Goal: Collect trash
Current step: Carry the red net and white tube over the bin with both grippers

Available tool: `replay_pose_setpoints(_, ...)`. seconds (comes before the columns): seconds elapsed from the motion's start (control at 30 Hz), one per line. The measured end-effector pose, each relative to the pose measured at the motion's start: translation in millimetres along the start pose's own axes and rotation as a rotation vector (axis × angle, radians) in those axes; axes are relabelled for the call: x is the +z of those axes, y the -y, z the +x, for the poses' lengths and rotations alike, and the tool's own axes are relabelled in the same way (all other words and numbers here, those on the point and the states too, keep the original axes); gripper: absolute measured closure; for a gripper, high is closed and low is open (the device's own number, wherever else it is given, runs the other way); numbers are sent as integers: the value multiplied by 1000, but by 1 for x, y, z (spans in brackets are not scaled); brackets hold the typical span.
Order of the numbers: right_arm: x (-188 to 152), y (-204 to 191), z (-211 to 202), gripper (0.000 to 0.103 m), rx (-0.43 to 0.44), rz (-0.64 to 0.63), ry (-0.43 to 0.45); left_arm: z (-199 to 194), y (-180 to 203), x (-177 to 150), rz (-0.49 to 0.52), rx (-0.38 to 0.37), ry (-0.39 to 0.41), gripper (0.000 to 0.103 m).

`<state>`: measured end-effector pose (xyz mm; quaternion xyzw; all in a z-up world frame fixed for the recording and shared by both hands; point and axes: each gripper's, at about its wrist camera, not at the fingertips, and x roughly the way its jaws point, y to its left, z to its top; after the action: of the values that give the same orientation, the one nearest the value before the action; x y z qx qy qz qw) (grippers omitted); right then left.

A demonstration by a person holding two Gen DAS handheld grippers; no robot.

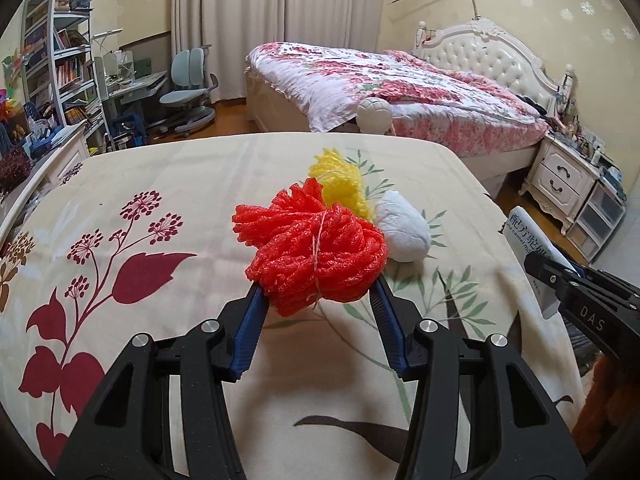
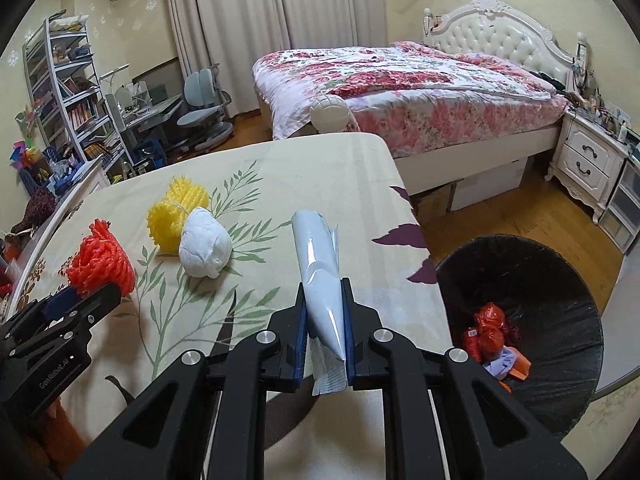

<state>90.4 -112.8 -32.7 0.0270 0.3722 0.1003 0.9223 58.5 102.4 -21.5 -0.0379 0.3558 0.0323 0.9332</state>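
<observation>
My left gripper [image 1: 318,286] is shut on a red foam net bundle [image 1: 316,256], held just above the floral tablecloth [image 1: 160,184]; the bundle also shows in the right wrist view [image 2: 102,262]. Behind it lie a yellow foam net [image 1: 342,184] [image 2: 176,212] and a crumpled white paper ball [image 1: 402,232] [image 2: 204,242]. My right gripper [image 2: 324,308] is shut on a pale blue-white folded wrapper [image 2: 320,276], which shows at the right edge of the left wrist view [image 1: 528,240]. A black-lined trash bin [image 2: 560,280] stands on the floor right of the table, with red and purple trash inside.
The table's right edge [image 2: 416,216] drops to a wooden floor. A bed [image 2: 400,92] with a floral quilt lies beyond, a white nightstand [image 2: 588,160] at far right. A bookshelf [image 1: 60,60], desk and grey chair [image 1: 188,88] stand at back left.
</observation>
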Motion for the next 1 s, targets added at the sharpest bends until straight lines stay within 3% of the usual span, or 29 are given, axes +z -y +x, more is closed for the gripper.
replay_pose_setpoints(0.5,-21,62,-40,88,-126,91,52,-17,75,-11,105,-118,38,53)
replay_pose_setpoints(1.0,-24,115,-49,88,-279,159,92,0,151,-6,202,-193,49,53)
